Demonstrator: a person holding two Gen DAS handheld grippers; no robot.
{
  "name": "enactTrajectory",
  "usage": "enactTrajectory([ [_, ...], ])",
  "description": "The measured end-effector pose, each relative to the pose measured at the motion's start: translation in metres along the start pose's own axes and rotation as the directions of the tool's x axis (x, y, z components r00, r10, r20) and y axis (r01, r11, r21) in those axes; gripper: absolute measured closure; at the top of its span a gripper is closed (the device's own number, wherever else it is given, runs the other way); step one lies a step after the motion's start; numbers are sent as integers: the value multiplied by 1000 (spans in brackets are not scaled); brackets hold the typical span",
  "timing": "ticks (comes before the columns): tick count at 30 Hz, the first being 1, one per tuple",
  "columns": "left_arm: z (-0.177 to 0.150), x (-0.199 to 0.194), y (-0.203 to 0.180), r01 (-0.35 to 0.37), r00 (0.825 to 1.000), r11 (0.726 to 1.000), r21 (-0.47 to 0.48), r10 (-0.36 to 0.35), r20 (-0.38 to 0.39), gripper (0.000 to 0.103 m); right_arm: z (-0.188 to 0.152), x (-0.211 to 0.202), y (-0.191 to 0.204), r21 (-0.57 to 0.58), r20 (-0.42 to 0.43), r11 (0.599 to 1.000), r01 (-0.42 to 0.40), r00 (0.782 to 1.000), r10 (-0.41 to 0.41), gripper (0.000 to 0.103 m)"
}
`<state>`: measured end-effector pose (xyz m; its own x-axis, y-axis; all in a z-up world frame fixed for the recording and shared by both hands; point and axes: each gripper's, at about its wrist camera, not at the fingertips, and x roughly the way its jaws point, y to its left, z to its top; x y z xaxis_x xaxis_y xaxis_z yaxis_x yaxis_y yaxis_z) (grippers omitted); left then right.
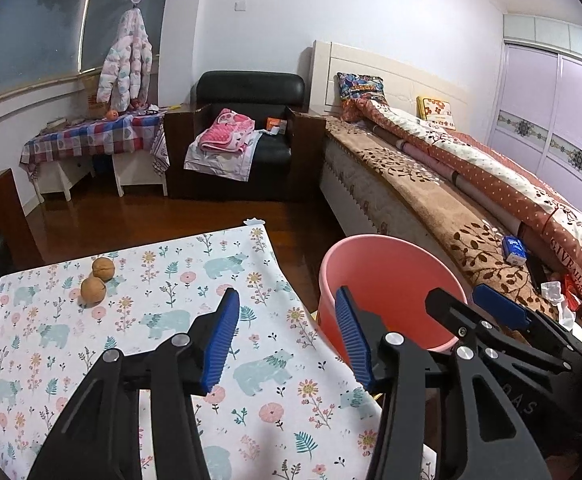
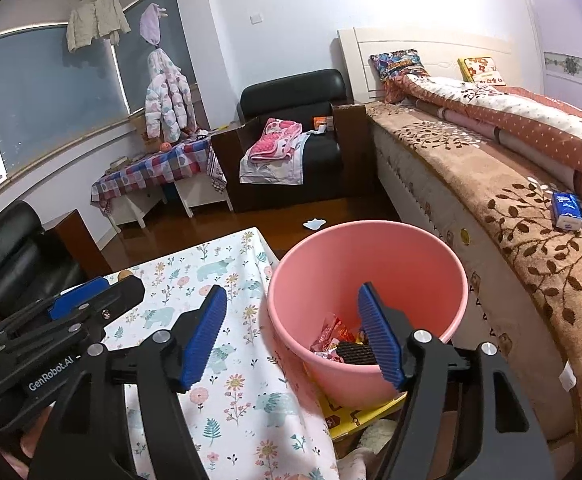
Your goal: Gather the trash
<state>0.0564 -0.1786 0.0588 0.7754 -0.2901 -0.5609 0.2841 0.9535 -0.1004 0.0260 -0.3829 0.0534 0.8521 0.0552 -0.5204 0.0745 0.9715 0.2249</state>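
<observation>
While both grippers hover empty:
Left gripper (image 1: 287, 340): fingers apart, walnuts (image 1: 97, 280) far left on tabletop (image 1: 171, 280).
Right gripper (image 2: 295, 336): fingers apart above bin (image 2: 371, 248); wrappers (image 2: 331, 336) between them, below.

Low table (image 1: 31, 360), lower left of the left wrist view, covered by a bear-and-flower print cloth (image 1: 163, 280). Two walnuts (image 1: 97, 278) lie touching on the cloth near its far left corner. Wooden floor (image 1: 131, 216) behind.

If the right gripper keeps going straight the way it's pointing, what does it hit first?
Probably the round pink plastic bin: the open right gripper aims at its near rim beside the floral tablecloth. Depth is unclear.
</observation>
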Motion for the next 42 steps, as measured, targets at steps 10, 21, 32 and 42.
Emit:
enactTrajectory([
  [10, -3, -14, 4, 6, 1000, 1000, -7, -6, 22, 53, 0, -8, 5, 13, 9, 1000, -1, 1000, 1, 34],
  [21, -7, -23, 8, 2, 1000, 1000, -15, -2, 23, 53, -2, -17, 18, -15, 28, 1000, 14, 1000, -14, 33],
  [32, -7, -26, 9, 7, 1000, 1000, -18, -7, 21, 53, -3, -23, 22, -27, 39, 999, 42, 998, -41, 32],
  [42, -7, -26, 9, 8, 1000, 1000, -20, -8, 17, 53, -2, -22, 19, -26, 39, 998, 53, 998, -52, 31],
])
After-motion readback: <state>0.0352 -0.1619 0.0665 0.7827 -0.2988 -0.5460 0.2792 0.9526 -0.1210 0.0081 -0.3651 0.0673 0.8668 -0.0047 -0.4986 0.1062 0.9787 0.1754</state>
